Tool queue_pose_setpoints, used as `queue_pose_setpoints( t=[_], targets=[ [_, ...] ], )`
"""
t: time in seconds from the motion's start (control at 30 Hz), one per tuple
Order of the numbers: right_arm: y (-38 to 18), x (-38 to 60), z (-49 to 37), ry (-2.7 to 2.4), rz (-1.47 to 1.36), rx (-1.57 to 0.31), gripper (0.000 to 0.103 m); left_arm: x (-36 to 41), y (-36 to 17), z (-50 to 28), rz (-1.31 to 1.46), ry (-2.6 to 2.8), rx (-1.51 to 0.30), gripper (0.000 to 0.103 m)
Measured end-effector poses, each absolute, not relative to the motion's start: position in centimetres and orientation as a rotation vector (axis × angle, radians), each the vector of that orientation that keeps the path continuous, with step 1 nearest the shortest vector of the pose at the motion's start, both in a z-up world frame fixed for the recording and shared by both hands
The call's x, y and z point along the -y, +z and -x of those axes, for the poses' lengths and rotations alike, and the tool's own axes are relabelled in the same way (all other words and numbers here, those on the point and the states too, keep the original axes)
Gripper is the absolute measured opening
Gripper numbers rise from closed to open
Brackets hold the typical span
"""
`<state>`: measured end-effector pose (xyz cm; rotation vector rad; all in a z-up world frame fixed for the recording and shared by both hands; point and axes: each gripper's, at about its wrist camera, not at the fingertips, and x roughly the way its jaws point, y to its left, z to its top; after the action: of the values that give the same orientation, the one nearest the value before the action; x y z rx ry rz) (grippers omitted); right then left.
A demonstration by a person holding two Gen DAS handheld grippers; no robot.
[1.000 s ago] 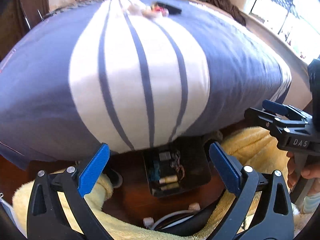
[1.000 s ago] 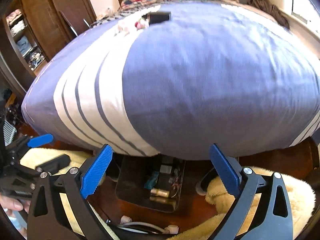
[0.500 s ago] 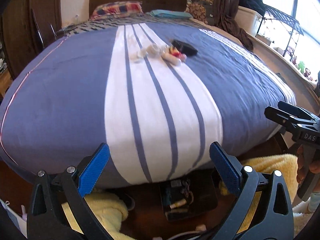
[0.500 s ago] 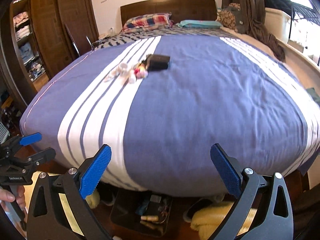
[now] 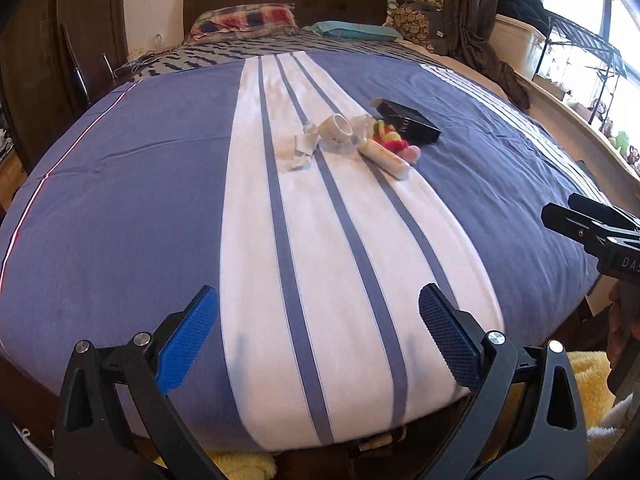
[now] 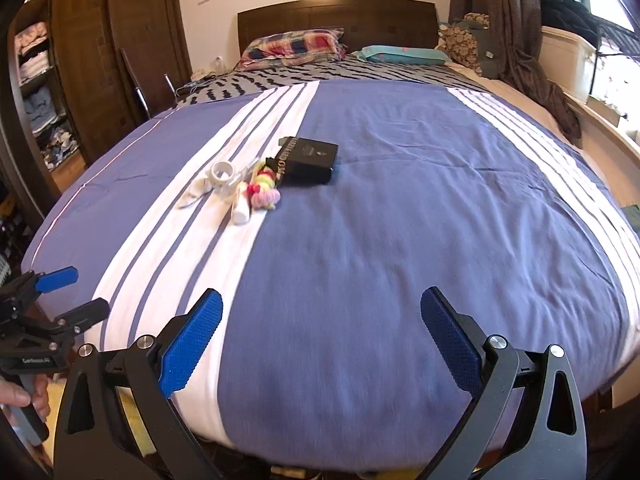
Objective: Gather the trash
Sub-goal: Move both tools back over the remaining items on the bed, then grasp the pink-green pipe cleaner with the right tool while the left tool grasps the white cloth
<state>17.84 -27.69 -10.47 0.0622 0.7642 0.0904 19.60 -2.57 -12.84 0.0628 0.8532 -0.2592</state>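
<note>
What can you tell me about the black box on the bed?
The black box is flat and rectangular, like glossy cardboard, with pale lettering along one side, too blurry to read. It looks closed and lies flat on the blue part of the striped bedcover, near the middle. A colourful fuzzy bundle sits right against its near corner.

Near the middle of the bed (image 5: 120, 208) lies one cluster of small things: one black box (image 5: 408, 120), one roll of white tape (image 5: 338, 130), one white tube (image 5: 386, 157), one bundle of coloured hair ties (image 5: 394, 138) and one crumpled scrap of wrapper (image 5: 302, 152). At the head edge there are two pillows, one plaid pillow (image 6: 294, 46) and one teal pillow (image 6: 402, 55). Two grippers show, the left gripper (image 5: 318, 340) and the right gripper (image 6: 320, 340), each with two blue-padded fingers (image 5: 186, 338) set apart.
</note>
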Motion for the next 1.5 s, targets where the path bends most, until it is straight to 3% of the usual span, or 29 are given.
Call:
queue_pose_setpoints(
  t=[0.23,0.3,0.47,0.6,0.7,0.93,1.07,1.17,1.5],
  targets=[
    [-11.3,26.2,-23.8,0.14,-0.074,-0.785,0.096,2.7,-13.6,-24.5,-0.074,-0.238,-0.869,0.095],
    [-11.6,25.3,-25.8,0.178,-0.071,-0.793,0.088,2.6,-13.8,-25.8,-0.076,-0.231,-0.874,0.095],
    [-12.5,23.5,-29.9,0.218,-0.08,-0.835,0.055,2.6,-14.4,-29.0,-0.057,-0.231,-0.89,0.094],
    [-13.2,22.7,-32.0,0.23,-0.103,-0.856,0.049,2.8,-14.6,-31.6,-0.041,-0.247,-0.888,0.092],
    [-14.0,22.3,-32.9,0.237,-0.108,-0.878,0.046,3.2,-14.6,-33.6,-0.032,-0.254,-0.89,0.086],
    [-15.3,21.7,-34.3,0.262,-0.116,-0.913,0.045,4.2,-15.7,-37.4,-0.037,-0.256,-0.927,0.058],
    [-15.2,21.5,-34.8,0.266,-0.11,-0.913,0.036,4.8,-16.1,-38.3,-0.069,-0.257,-0.923,0.049],
    [-15.2,21.2,-34.8,0.267,-0.091,-0.906,0.034,4.7,-16.0,-38.5,-0.064,-0.26,-0.916,0.018],
    [-13.3,21.3,-31.4,0.259,-0.015,-0.858,0.033,3.7,-14.6,-34.6,-0.071,-0.262,-0.882,0.015]
  ],
)
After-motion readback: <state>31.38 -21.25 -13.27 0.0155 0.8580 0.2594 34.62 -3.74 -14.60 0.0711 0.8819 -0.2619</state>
